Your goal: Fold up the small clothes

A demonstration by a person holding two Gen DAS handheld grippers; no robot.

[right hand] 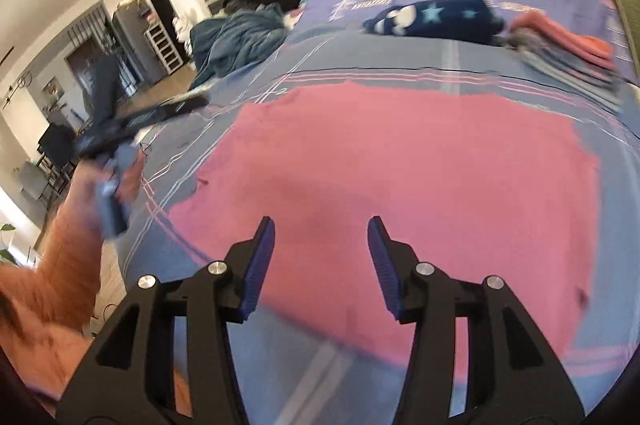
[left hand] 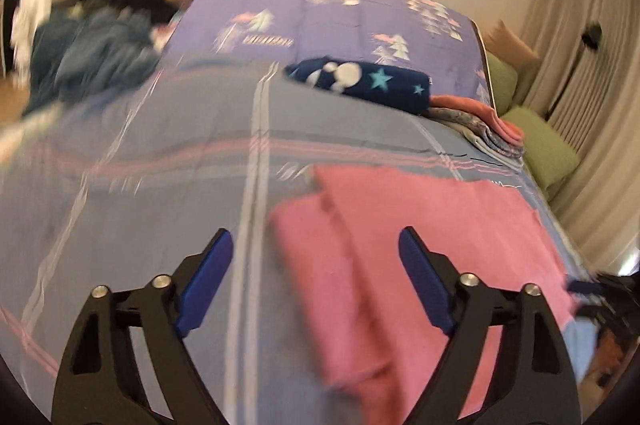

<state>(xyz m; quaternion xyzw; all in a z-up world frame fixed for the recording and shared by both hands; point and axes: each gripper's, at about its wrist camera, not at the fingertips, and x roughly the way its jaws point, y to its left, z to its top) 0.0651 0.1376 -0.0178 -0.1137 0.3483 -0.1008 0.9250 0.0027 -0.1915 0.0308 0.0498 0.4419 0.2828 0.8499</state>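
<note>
A pink garment (left hand: 420, 217) (right hand: 400, 161) lies flat on the striped grey-blue bed cover (left hand: 160, 185) (right hand: 460, 65), with a folded flap along its left side in the left wrist view. My left gripper (left hand: 315, 237) hangs open above that left edge, nothing between its blue pads. My right gripper (right hand: 320, 225) is open over the garment's near edge, also empty. The pictures are blurred by motion.
A folded navy garment with stars (left hand: 360, 81) (right hand: 440, 13) and a small stack of folded clothes (left hand: 488, 129) (right hand: 568, 49) lie further back. A heap of blue and dark clothes (left hand: 92, 57) (right hand: 240, 37) sits at the back left. Green cushions (left hand: 548, 145) line the bed's right side. An orange fuzzy sleeve (right hand: 60, 265) is at the left.
</note>
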